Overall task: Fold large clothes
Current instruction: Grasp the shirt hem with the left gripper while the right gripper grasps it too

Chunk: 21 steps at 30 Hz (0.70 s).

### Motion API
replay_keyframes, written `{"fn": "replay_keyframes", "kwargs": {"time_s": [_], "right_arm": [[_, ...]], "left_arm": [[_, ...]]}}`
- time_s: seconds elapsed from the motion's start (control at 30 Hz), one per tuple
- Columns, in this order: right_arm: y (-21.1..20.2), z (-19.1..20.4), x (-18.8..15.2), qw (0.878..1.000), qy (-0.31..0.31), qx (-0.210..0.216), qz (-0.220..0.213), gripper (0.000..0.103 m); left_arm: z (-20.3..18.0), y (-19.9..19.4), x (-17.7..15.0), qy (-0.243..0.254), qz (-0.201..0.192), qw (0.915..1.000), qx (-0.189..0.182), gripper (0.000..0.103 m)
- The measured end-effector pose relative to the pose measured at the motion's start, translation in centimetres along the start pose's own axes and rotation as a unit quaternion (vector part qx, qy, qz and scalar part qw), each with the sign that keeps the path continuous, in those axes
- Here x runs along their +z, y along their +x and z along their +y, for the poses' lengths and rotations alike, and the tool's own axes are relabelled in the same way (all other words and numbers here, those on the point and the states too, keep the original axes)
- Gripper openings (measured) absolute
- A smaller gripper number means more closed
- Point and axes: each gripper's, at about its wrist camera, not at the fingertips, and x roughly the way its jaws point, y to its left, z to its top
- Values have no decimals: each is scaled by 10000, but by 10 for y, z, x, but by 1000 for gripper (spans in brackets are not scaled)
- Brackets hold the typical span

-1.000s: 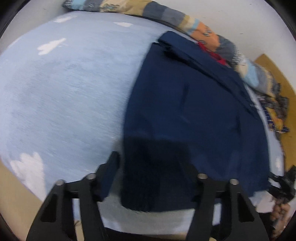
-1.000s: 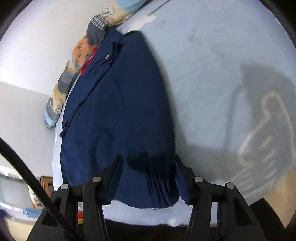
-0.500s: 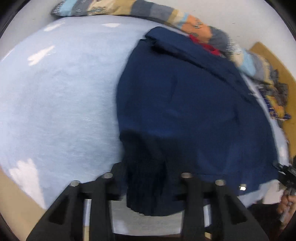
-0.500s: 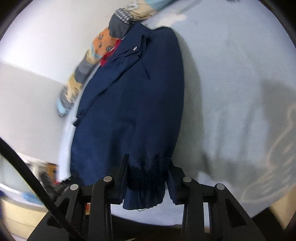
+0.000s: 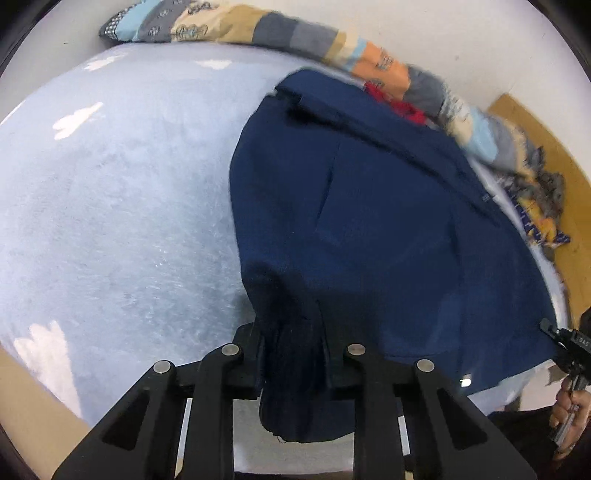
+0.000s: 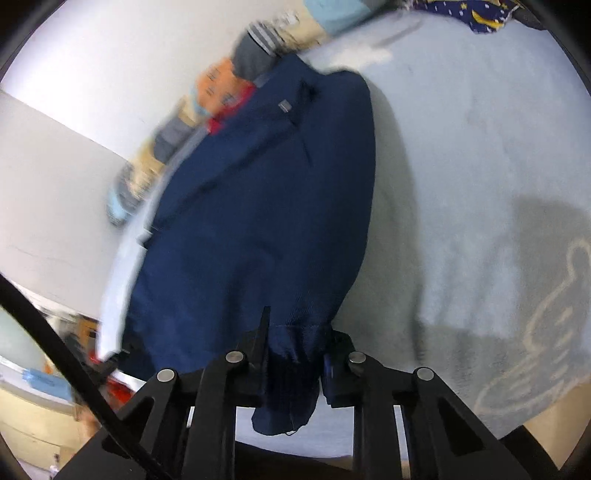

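A dark navy jacket (image 5: 369, 221) lies flat on a light blue bed sheet (image 5: 110, 203), collar at the far end. My left gripper (image 5: 291, 354) has its jaws closing on the gathered near hem corner, which bunches between the pads and hangs below them. In the right wrist view the same jacket (image 6: 266, 206) stretches away, and my right gripper (image 6: 293, 363) has its jaws closing on the ribbed hem at the other near corner. Both pinched corners are lifted slightly off the sheet. The other gripper (image 5: 569, 350) shows at the right edge of the left wrist view.
A striped patchwork blanket (image 5: 295, 33) runs along the white wall behind the jacket. A patterned cloth (image 5: 535, 214) lies at the far right. The sheet (image 6: 480, 184) extends wide to the right of the jacket, with a hand outline printed on it.
Both grippers went from standing wide around the jacket's near hem to pinching it. The hem corners now bunch between the pads and have lifted a little.
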Motion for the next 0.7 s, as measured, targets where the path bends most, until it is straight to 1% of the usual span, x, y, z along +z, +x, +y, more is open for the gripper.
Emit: {"fn": "replay_keyframes", "kwargs": {"time_s": [0.07,0.1,0.2,0.37,0.4,0.47,0.53,0.6,0.7], "right_arm": [[-15,3,3,9995,-2,226,-217,22],[-23,4,4,9989,8,322,-337,22],[-39,3,-2,9964,72,669,-514,22],[-55,22,-19,9953,-198,765,-552,22],[-62,17,-23,9951,-232,784,-559,22],[-73,19,-32,9945,-275,851,-538,22],[-85,16,-36,9939,-282,923,-527,22],[-94,18,-40,9933,-345,975,-507,22],[-99,22,-35,9922,-336,1103,-478,22]], "left_arm": [[-1,-16,-2,31,-226,9997,-86,21],[0,-21,-3,8,-274,9995,-123,21],[4,-36,-10,-28,-399,9990,-209,21],[8,-62,-25,21,-481,9985,-245,21],[7,-68,-28,34,-506,9983,-271,21],[8,-82,-32,2,-543,9979,-345,21],[7,-95,-37,73,-617,9976,-320,21],[6,-105,-39,124,-665,9971,-335,21],[8,-117,-35,58,-743,9963,-431,21]]}}
